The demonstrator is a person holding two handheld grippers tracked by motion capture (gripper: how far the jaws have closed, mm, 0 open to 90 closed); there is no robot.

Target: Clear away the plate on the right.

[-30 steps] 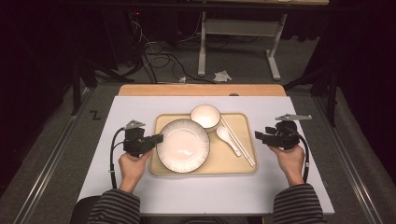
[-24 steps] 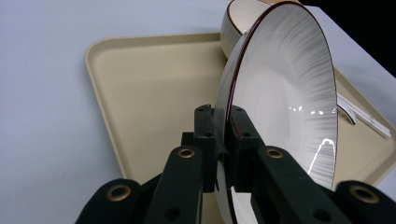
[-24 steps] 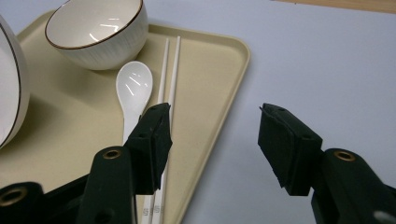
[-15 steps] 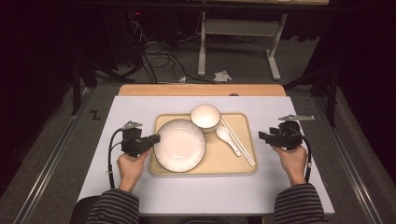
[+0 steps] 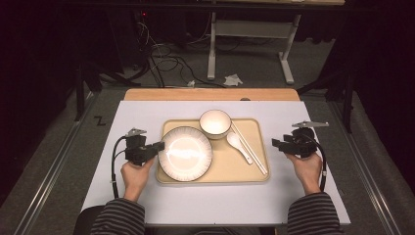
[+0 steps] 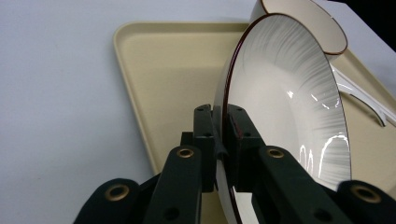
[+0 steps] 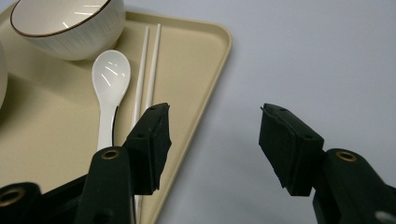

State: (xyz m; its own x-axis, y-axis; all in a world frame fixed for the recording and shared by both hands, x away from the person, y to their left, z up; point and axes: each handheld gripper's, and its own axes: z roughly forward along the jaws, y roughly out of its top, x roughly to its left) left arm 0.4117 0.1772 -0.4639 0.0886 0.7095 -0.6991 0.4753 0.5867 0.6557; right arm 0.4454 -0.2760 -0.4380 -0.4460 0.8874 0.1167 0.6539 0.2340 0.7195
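A white ribbed plate (image 5: 186, 152) with a dark rim lies over the left half of the beige tray (image 5: 244, 171). My left gripper (image 5: 159, 146) is shut on the plate's left rim. In the left gripper view the plate (image 6: 285, 93) runs edge-on between the pads of the left gripper (image 6: 223, 135). My right gripper (image 5: 275, 143) stands open just right of the tray, above the white table. In the right gripper view the right gripper (image 7: 212, 140) has nothing between its jaws, which straddle the edge of the tray (image 7: 205, 70).
A white bowl (image 5: 215, 122) sits at the tray's back. A white spoon (image 5: 239, 144) and a pair of chopsticks (image 5: 249, 147) lie along the right side. The tray rests on a white mat (image 5: 147, 205) with a wooden strip behind it.
My left gripper and the plate have shifted slightly left and toward the person. The right gripper has sunk a little beside the tray.
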